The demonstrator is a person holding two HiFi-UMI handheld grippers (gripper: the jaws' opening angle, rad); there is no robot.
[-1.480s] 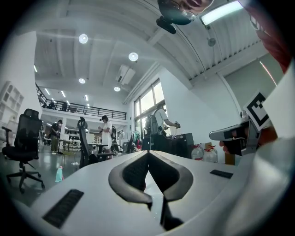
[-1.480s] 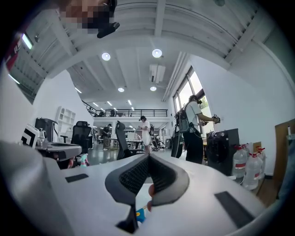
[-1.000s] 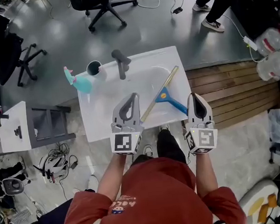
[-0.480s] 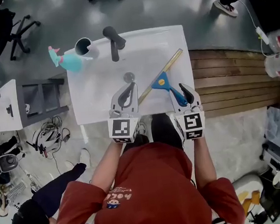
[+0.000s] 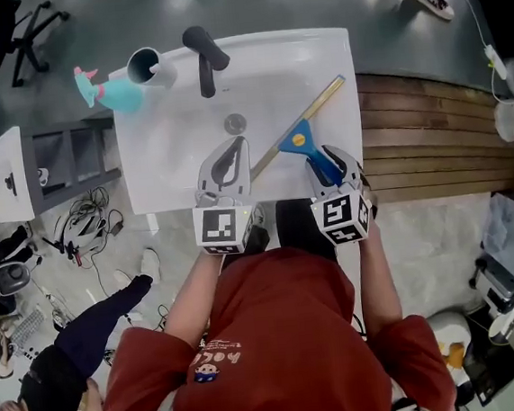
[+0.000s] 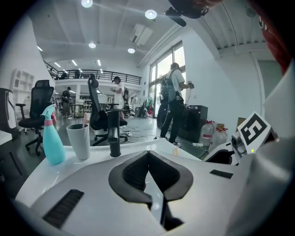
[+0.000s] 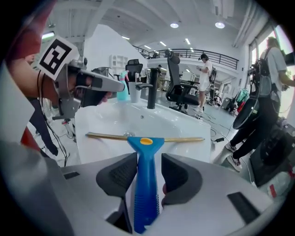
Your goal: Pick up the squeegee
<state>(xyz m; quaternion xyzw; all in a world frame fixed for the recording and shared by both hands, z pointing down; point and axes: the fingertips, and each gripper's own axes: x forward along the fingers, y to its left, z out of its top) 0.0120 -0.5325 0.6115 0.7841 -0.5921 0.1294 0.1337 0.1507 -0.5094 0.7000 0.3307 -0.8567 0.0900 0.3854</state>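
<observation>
- My right gripper (image 7: 147, 161) is nearer: its jaws are opening, with the squeegee (image 7: 145, 138) handle between the pads but not pinched.
- The handle runs along my jaws, and the blade lies crosswise ahead over the sink (image 5: 172, 163).
- My left gripper (image 6: 148, 159) is closed and empty.

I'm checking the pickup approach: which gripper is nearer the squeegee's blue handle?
Right. The right gripper has its opening jaws astride the squeegee handle, pads not pressing it. The left gripper, jaws together, hovers over the sink, off to the handle's left.

Bright ceiling lights (image 6: 150, 14), sharp focus, fisheye-bent dark corners
</observation>
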